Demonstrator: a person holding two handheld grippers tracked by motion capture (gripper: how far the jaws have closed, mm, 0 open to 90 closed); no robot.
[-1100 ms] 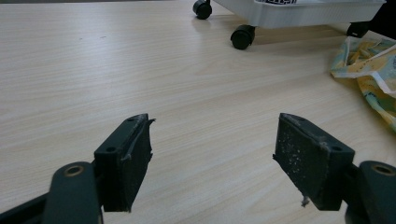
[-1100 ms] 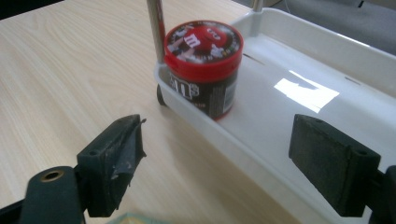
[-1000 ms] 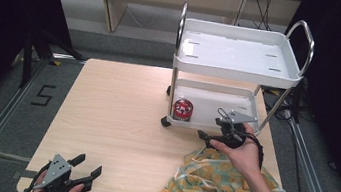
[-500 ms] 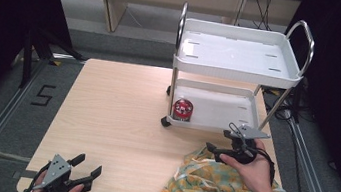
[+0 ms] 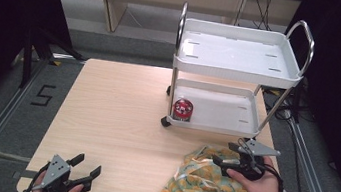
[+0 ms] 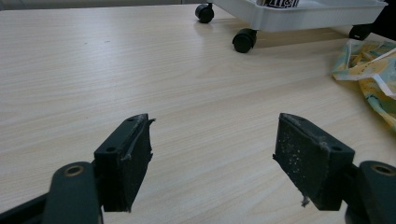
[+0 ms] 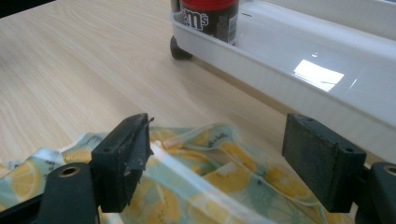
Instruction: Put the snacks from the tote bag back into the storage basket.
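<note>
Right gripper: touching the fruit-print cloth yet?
Cannot tell. In the right gripper view the right gripper is open over the fruit-print cloth; its left pad overlaps it, with no gap or contact plain.

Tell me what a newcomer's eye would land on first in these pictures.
Probably the white two-shelf cart standing at the far right of the wooden table, with a red-lidded jar on its lower shelf. Next, the lemon-print bag at the near right edge, where the right gripper hovers open over it; the left gripper rests open at the near left.
</note>
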